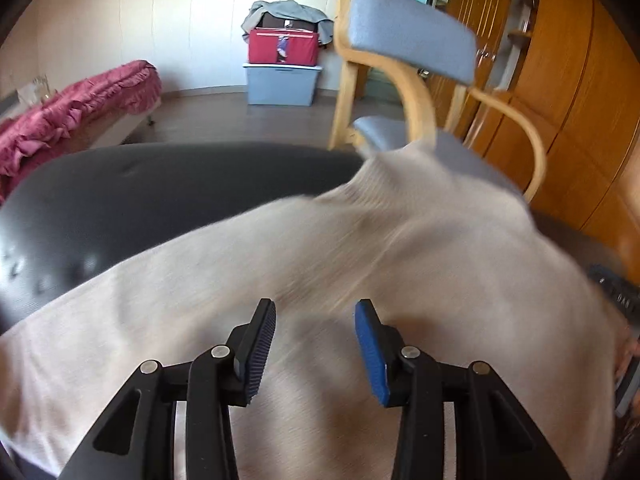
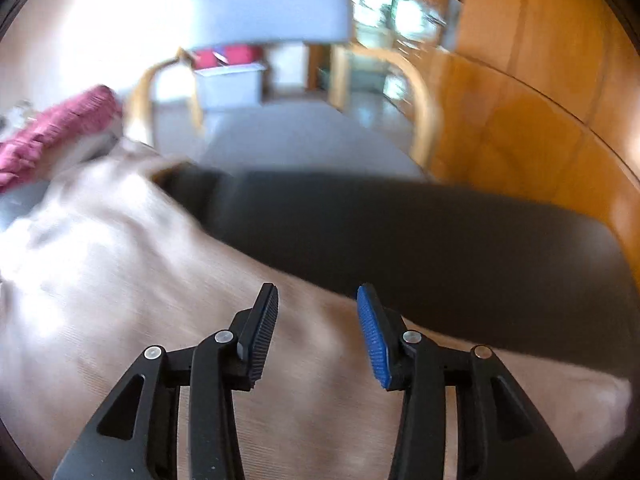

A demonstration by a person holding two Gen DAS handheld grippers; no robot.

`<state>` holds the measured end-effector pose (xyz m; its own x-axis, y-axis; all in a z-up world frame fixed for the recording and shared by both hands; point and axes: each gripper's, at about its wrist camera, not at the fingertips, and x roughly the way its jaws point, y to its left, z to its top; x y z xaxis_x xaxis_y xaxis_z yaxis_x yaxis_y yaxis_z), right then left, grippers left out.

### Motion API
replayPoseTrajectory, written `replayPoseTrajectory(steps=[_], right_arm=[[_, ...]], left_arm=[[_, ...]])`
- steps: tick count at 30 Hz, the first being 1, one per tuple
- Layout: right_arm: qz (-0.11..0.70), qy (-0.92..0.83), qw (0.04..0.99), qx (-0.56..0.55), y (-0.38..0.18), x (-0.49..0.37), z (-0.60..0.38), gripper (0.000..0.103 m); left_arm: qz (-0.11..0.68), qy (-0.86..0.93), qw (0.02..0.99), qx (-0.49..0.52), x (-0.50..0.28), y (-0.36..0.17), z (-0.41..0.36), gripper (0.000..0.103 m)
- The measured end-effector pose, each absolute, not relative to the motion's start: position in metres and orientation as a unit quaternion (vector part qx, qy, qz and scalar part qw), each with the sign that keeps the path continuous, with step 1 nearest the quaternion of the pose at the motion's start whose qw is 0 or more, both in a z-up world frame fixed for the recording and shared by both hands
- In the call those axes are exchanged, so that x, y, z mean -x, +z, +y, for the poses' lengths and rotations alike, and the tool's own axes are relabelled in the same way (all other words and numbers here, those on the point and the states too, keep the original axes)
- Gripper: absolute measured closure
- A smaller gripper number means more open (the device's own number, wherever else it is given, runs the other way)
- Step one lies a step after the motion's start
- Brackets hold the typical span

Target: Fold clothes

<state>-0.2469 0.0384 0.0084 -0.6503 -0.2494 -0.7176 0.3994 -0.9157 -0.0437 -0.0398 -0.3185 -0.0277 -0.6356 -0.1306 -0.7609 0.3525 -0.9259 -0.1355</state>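
Hovering wide open and empty, left claw and right claw sit over the beige sweater on the dark counter; blue chair behind

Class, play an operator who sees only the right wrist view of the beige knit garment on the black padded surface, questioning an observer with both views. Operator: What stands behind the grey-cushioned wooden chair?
Observer: A red fabric box on a pale blue plastic bin, clear in the left view.
Operator: Is the left gripper holding anything?
Observer: No, the left gripper is open above the beige knit garment.
Operator: Anything on the red box?
Observer: A grey cloth is draped above it.
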Motion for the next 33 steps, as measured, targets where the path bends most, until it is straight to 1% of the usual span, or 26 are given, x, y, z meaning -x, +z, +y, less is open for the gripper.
replayPoseTrajectory(steps=[3, 5, 8, 12, 14, 17, 20, 21, 23, 24, 25, 27, 30, 33], right_arm=[[0.079, -0.89, 0.25, -0.373, 0.024, 0.246, 0.008, 0.059], [0.038, -0.87, 0.294, -0.394, 0.028, 0.256, -0.01, 0.058], [0.01, -0.84, 0.328, -0.432, 0.024, 0.293, -0.051, 0.058], [0.014, -0.823, 0.316, -0.472, 0.004, 0.349, -0.094, 0.058], [0.003, -0.815, 0.297, -0.498, -0.008, 0.375, -0.11, 0.058], [-0.019, -0.799, 0.295, -0.523, -0.021, 0.391, -0.12, 0.058], [-0.007, -0.801, 0.291, -0.524, -0.024, 0.398, -0.132, 0.058], [0.008, -0.804, 0.292, -0.518, -0.026, 0.397, -0.138, 0.058], [0.034, -0.809, 0.3, -0.505, -0.028, 0.392, -0.148, 0.072], [0.044, -0.811, 0.306, -0.497, -0.028, 0.388, -0.151, 0.087], [0.042, -0.811, 0.308, -0.496, -0.026, 0.387, -0.152, 0.09], [0.04, -0.812, 0.305, -0.496, -0.022, 0.384, -0.154, 0.091], [0.032, -0.824, 0.319, -0.466, -0.003, 0.372, -0.15, 0.091], [0.031, -0.841, 0.342, -0.419, 0.026, 0.346, -0.139, 0.092]], left_arm=[[0.119, -0.899, 0.121, -0.405, 0.058, -0.034, -0.312, 0.061], [0.108, -0.901, 0.111, -0.404, 0.07, -0.037, -0.307, 0.061], [0.091, -0.906, 0.098, -0.402, 0.084, -0.042, -0.3, 0.057], [0.108, -0.909, 0.09, -0.392, 0.079, -0.044, -0.308, 0.056], [0.109, -0.91, 0.089, -0.39, 0.079, -0.045, -0.309, 0.056], [0.103, -0.911, 0.092, -0.388, 0.078, -0.046, -0.306, 0.056], [0.106, -0.912, 0.091, -0.386, 0.078, -0.047, -0.307, 0.055], [0.108, -0.912, 0.09, -0.385, 0.078, -0.047, -0.307, 0.055], [0.113, -0.912, 0.087, -0.384, 0.078, -0.047, -0.307, 0.055], [0.115, -0.912, 0.086, -0.383, 0.077, -0.047, -0.308, 0.055], [0.118, -0.913, 0.085, -0.382, 0.077, -0.047, -0.308, 0.055], [0.123, -0.913, 0.083, -0.381, 0.076, -0.047, -0.309, 0.055], [0.131, -0.913, 0.079, -0.379, 0.076, -0.047, -0.31, 0.055], [0.134, -0.913, 0.078, -0.378, 0.077, -0.046, -0.311, 0.055]])
